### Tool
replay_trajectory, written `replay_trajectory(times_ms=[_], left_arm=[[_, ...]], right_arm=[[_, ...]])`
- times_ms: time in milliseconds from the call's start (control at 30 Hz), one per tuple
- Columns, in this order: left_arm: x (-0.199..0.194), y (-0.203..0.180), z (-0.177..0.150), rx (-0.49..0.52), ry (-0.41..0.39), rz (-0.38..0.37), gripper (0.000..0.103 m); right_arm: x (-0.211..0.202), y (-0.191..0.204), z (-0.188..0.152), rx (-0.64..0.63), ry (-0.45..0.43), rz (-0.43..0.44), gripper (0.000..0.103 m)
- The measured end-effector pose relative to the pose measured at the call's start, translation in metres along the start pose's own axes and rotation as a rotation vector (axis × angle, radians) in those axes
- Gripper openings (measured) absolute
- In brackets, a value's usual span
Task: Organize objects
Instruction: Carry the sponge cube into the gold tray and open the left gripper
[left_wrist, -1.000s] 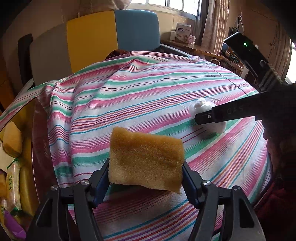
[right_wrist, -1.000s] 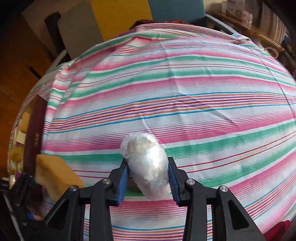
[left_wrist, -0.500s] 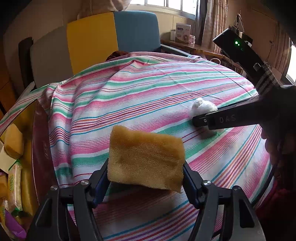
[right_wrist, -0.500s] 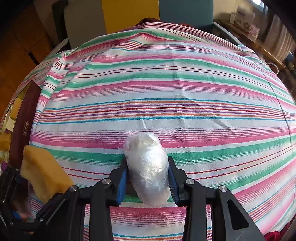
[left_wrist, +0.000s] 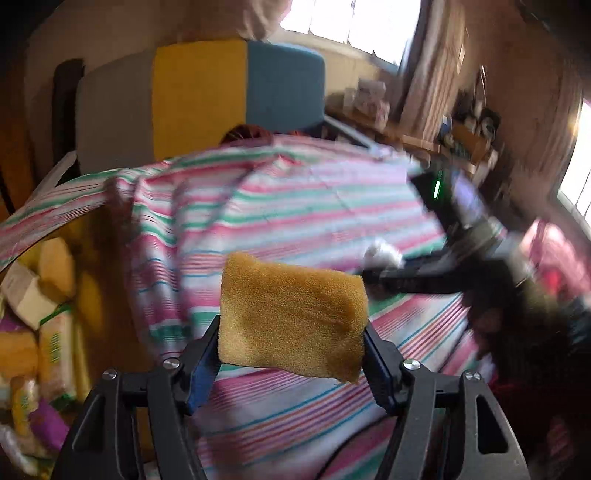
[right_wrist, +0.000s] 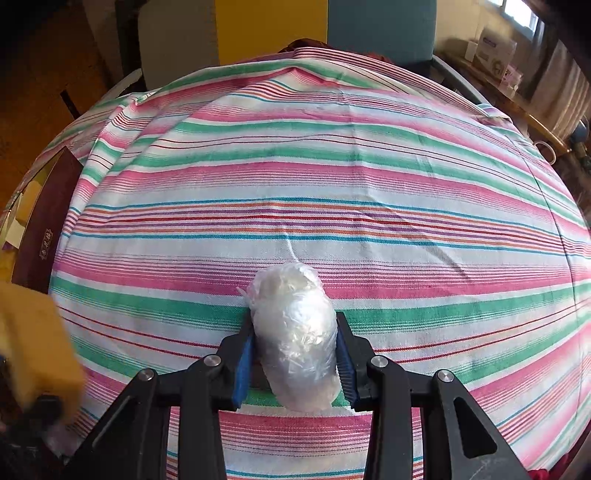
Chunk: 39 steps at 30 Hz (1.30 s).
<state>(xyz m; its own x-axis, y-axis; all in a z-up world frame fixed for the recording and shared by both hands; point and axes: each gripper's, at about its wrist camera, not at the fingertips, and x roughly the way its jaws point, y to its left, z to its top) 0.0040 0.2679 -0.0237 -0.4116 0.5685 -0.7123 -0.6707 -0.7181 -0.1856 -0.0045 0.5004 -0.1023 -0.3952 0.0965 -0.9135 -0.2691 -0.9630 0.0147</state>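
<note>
Left wrist: sponge (left_wrist: 291, 317) tan, porous, prob. dry.

Both wrist cams close, angled down; shared striped cloth (right_wrist: 332, 192).

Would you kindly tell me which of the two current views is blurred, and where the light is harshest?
Left wrist view: the striped cloth and the right gripper are smeared by motion, the sponge stays sharp, and the windows are blown out. Right wrist view: mostly sharp, bulged by the fisheye; only the sponge at its left edge blurs.
</note>
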Motion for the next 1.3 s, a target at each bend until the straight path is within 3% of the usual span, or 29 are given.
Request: replay_trajectory(times_ms=[67,167,267,433,667,900,1000,1300], left_arm=[[-0.025,0.018,0.004,-0.04,-0.046,0.007,0.069],[-0.062,0.067,0.009,-0.131,-0.111,0.08,0.069],[-0.071,0.118,0.009,-0.243,-0.104,0.135,0.069],[-0.055,0.186,0.003,-0.415,-0.018,0.14,0.069],[0.001,0.183,0.024,-0.316,0.056,0.188,0.069],[0.063,0.193,0.038,-0.3,0.187,0.175,0.069],[0.079,0.194,0.04,-0.264,0.217,0.224,0.072],[0.052,0.196,0.03,-0.292,0.162,0.278,0.079]], right_arm=[[0.0,0.001,-0.001,-0.006,-0.002,-0.006,0.039],[0.0,0.004,0.0,-0.012,-0.003,-0.015,0.039],[0.001,0.006,0.0,-0.021,-0.003,-0.027,0.039],[0.0,0.006,0.0,-0.022,-0.002,-0.028,0.039],[0.001,0.006,0.001,-0.022,-0.002,-0.027,0.039],[0.001,0.006,0.001,-0.016,-0.001,-0.021,0.04],[0.001,0.006,0.001,-0.017,-0.001,-0.02,0.041],[0.0,0.005,0.001,-0.017,-0.002,-0.02,0.041]])
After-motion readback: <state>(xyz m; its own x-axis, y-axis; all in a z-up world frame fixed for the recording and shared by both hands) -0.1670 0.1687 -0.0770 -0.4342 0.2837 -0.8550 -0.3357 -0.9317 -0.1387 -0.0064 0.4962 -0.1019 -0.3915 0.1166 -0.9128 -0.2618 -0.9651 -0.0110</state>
